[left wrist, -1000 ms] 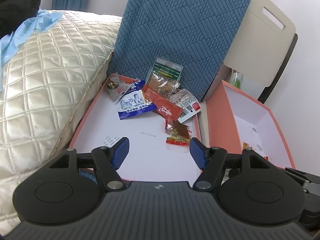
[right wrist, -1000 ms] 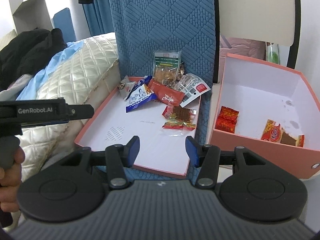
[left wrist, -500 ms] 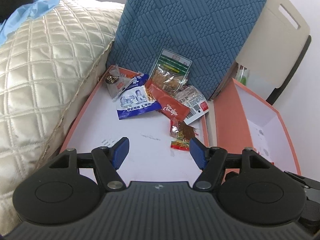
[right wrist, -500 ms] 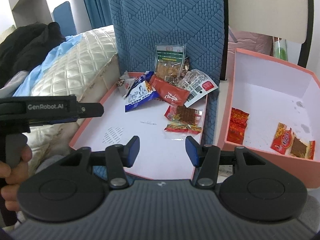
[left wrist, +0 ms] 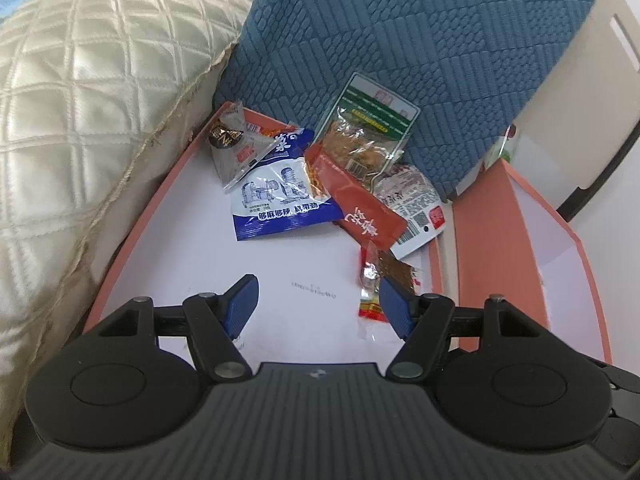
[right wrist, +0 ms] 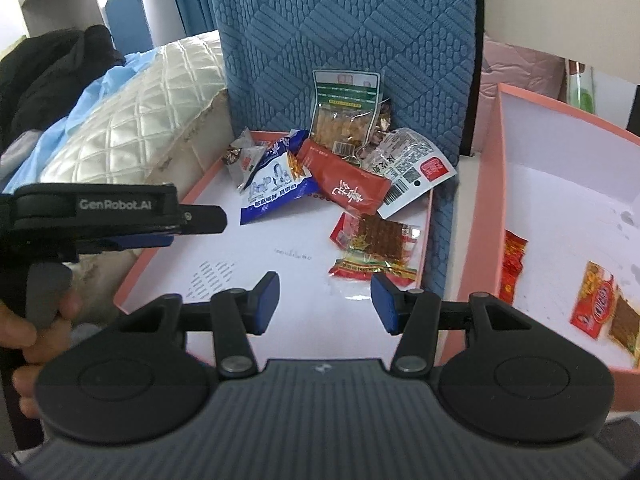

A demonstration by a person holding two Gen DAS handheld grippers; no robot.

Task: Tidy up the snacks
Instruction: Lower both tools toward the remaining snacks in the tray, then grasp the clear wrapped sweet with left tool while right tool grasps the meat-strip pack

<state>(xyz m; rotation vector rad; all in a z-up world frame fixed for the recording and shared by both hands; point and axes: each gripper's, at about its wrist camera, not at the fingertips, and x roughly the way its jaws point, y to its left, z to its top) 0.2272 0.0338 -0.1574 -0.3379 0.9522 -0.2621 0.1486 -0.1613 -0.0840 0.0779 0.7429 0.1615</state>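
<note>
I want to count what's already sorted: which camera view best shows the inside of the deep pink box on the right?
The right wrist view: the deep pink box shows its floor with snack packets. The left wrist view catches only its near wall.

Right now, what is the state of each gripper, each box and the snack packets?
left gripper: open, holds nothing
right gripper: open, holds nothing
shallow tray: snack packets heaped at its far end
deep box: open, a few packets inside
green-topped packet: upright against the blue cushion

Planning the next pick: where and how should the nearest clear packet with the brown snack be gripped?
Grip the clear brown-snack packet across its near crimped edge, coming from above and the front. It lies flat and alone on the tray, clear of the pile.
</note>
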